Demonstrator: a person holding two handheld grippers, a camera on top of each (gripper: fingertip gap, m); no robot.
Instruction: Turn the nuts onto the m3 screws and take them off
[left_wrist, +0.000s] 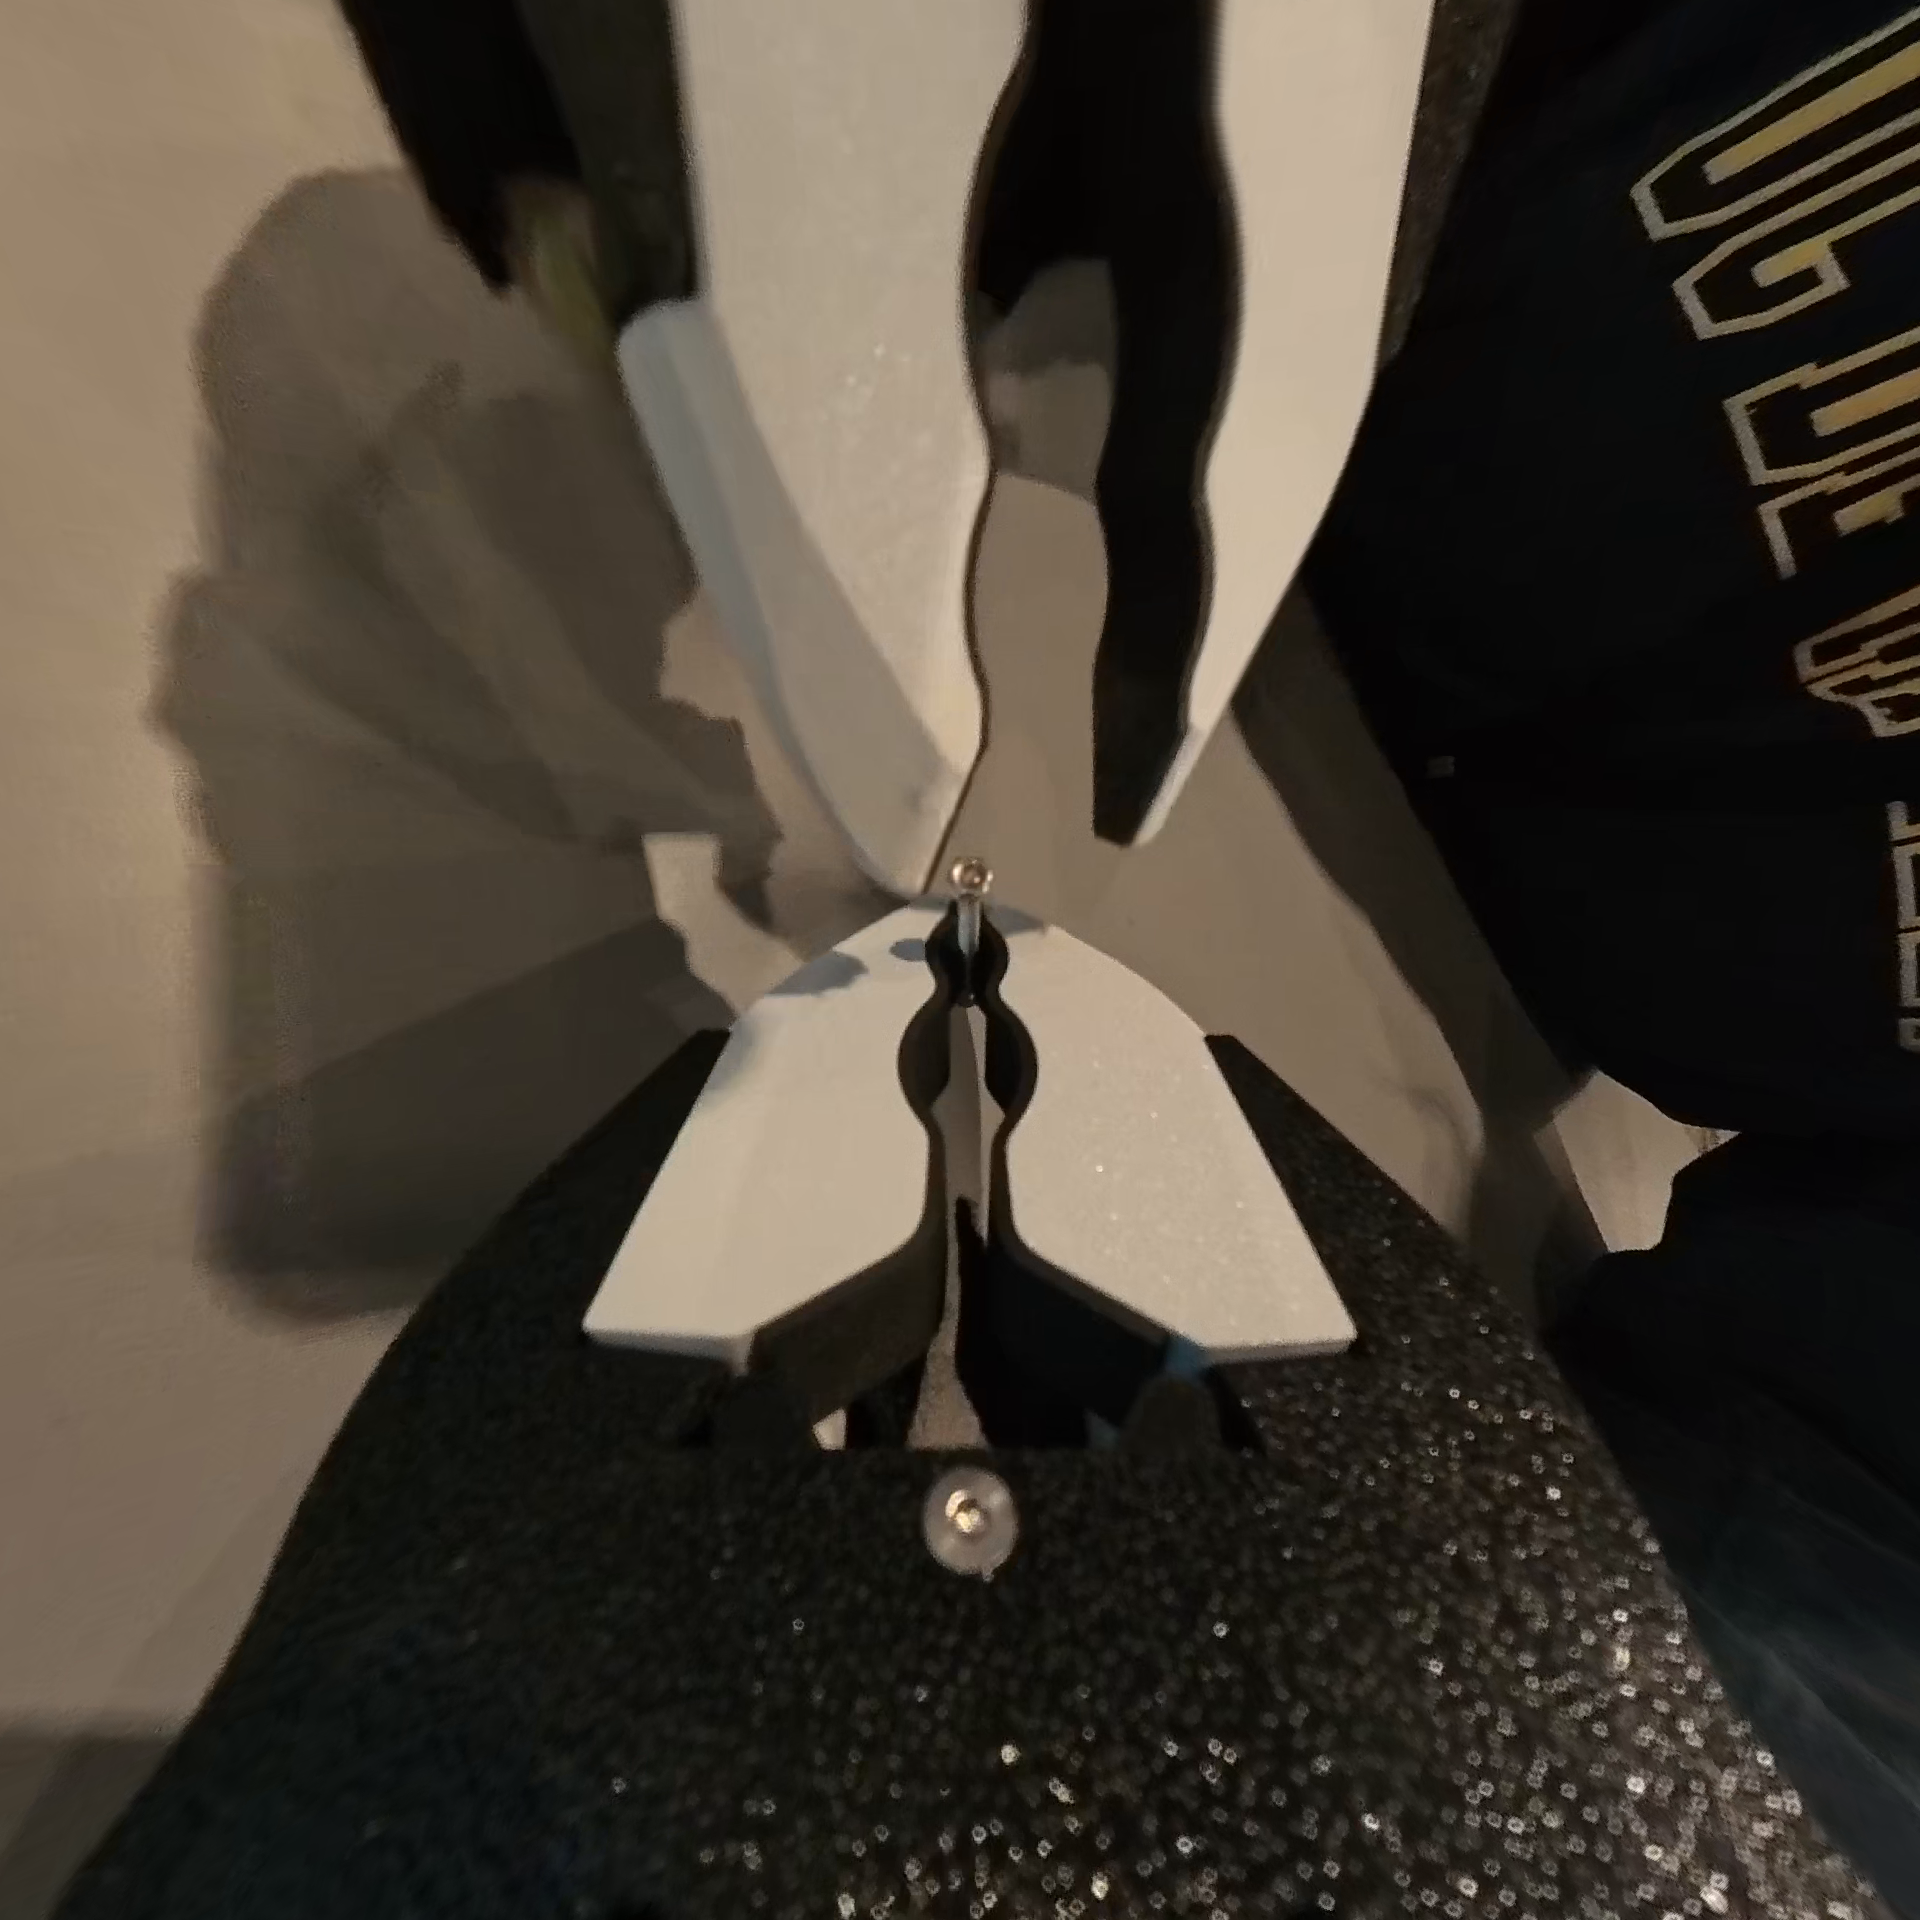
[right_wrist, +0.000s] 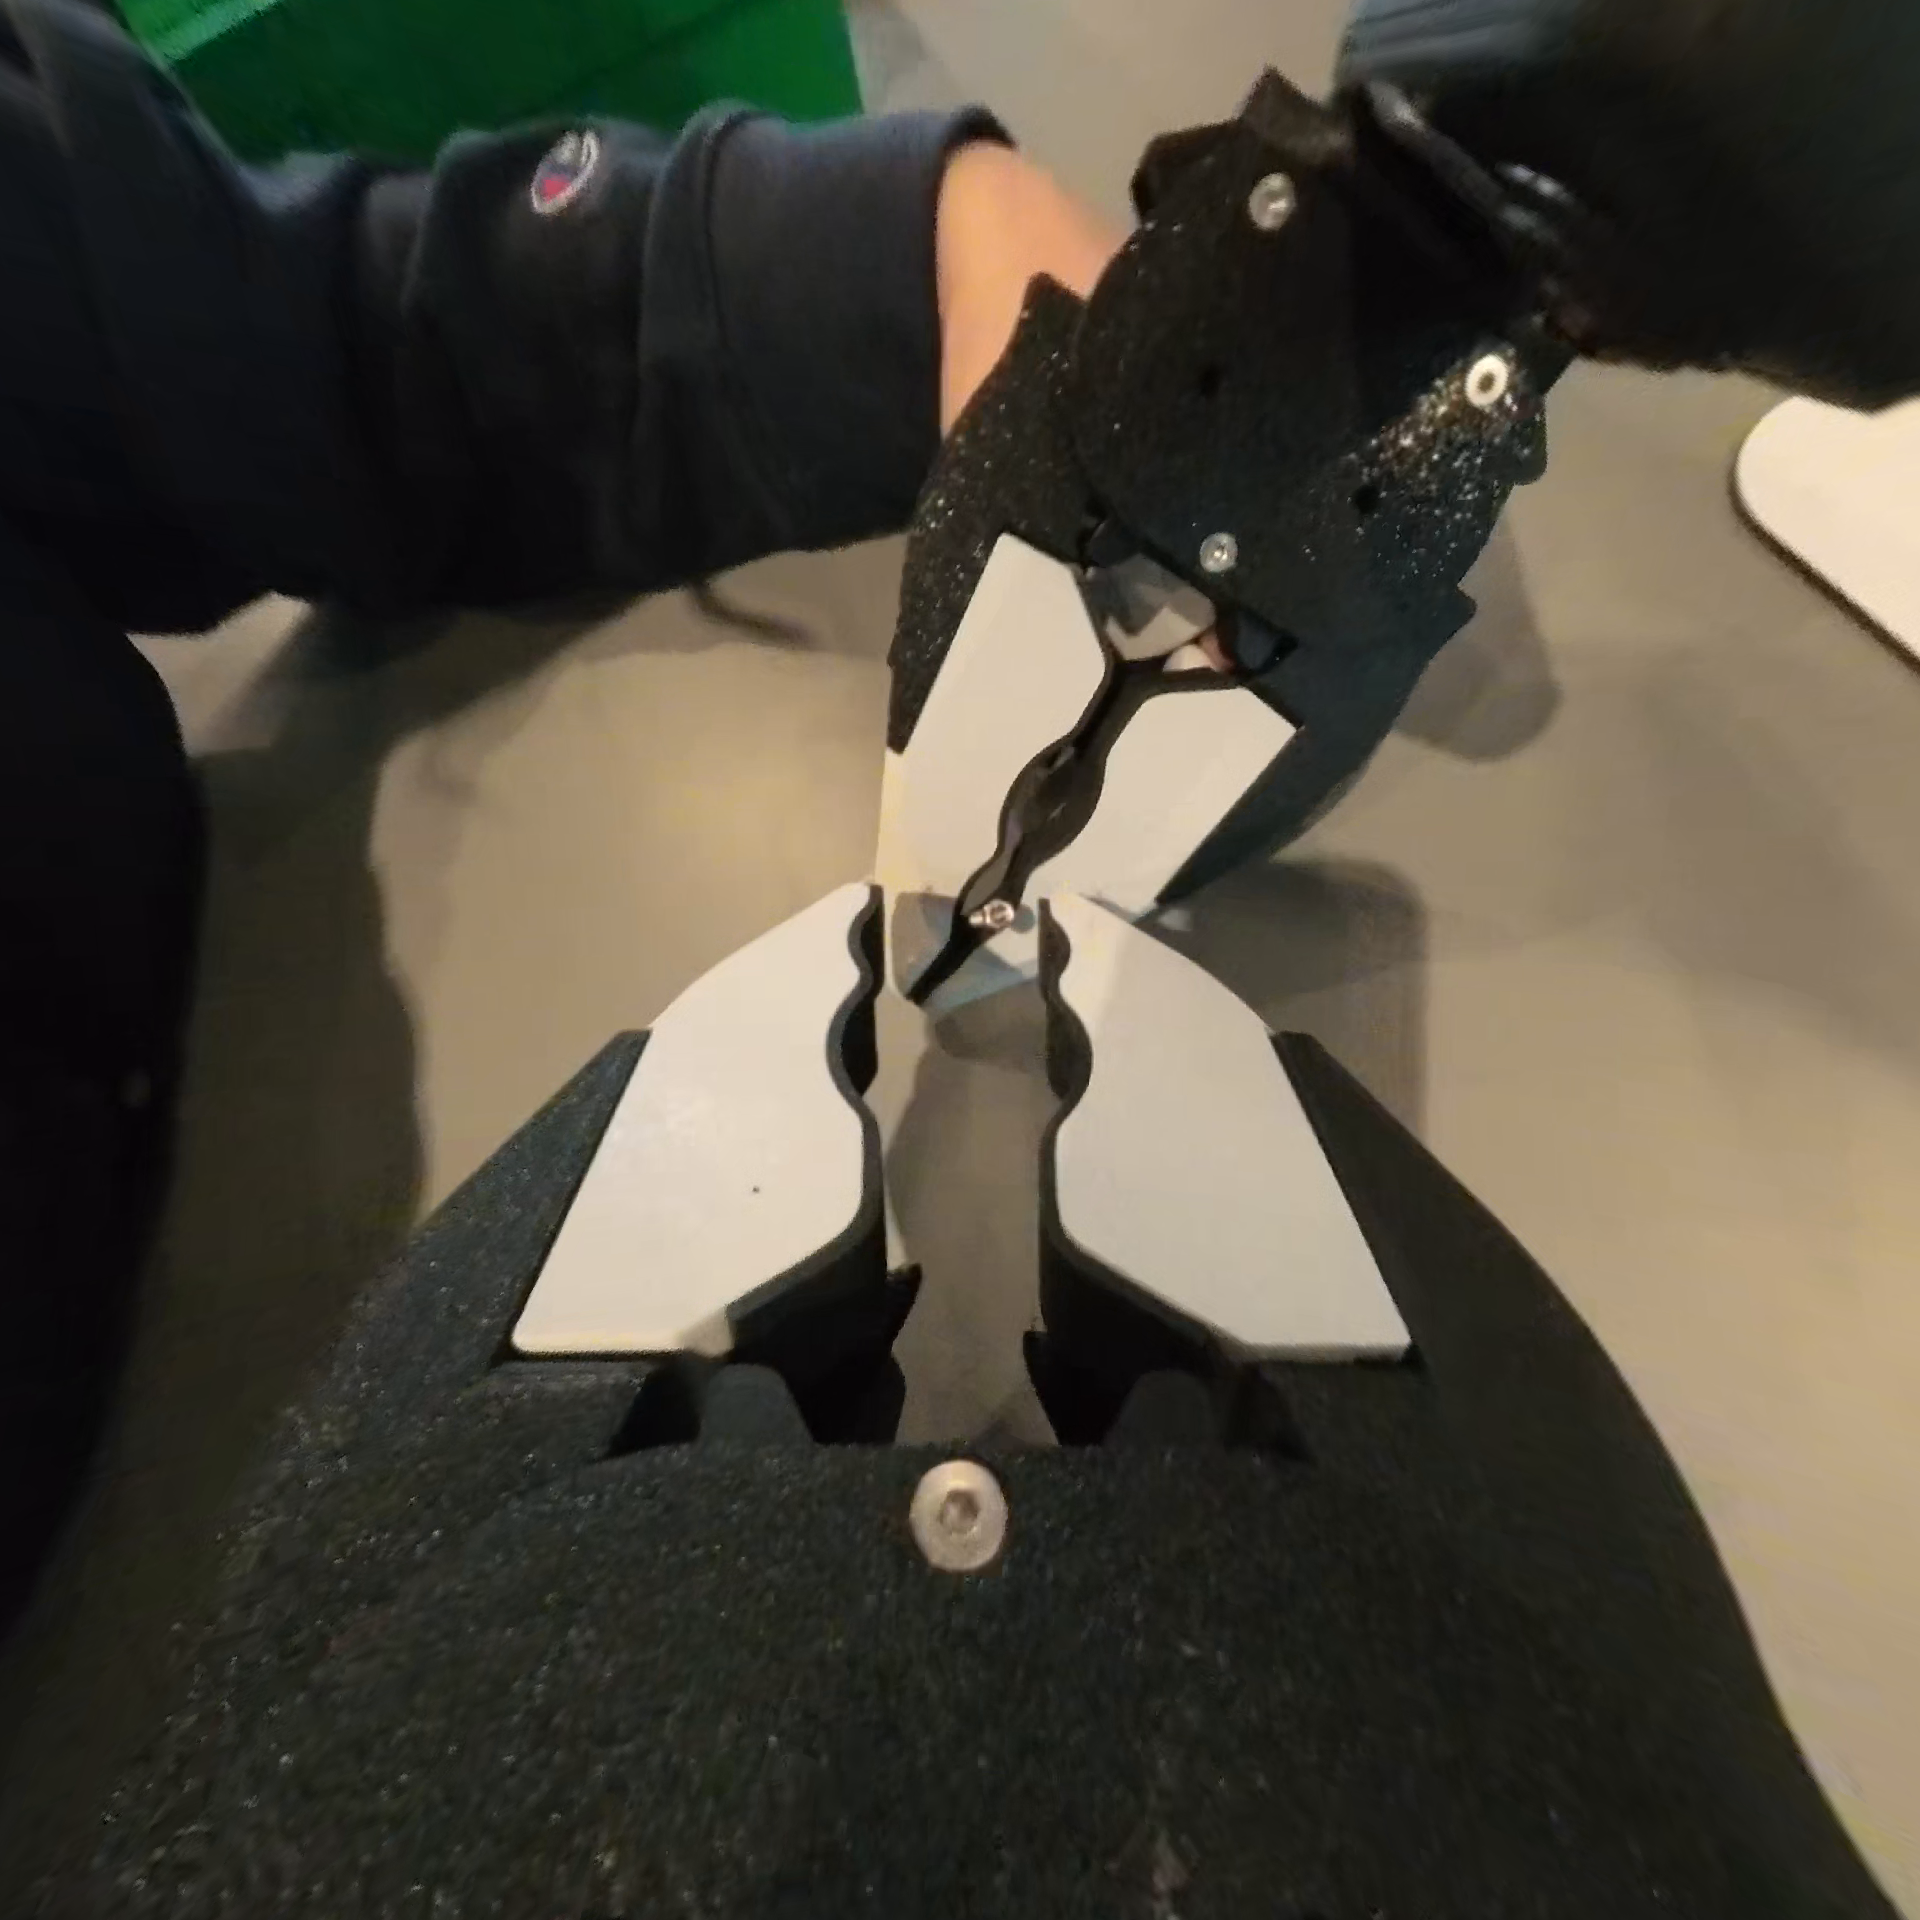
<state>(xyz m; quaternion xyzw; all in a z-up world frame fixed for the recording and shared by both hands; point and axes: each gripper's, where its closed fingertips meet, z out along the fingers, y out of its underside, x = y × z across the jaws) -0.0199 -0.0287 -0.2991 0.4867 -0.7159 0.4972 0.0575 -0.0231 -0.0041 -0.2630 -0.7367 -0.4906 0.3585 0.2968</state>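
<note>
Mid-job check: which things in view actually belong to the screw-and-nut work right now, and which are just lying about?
Part of the job:
- screw, silver, clamped at the tips of the left gripper, with a nut on its end
- right gripper, jaws open around that end

Lying about:
- white board at the table's edge
- green item behind the sleeve

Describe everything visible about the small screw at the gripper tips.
The screw is tiny, silvery metal with a rounded head showing a socket recess. Its thin shank is clamped between the closed fingertips of the left gripper, head sticking out beyond them. The right gripper is open around it, not touching. No nut is discernible.
</note>
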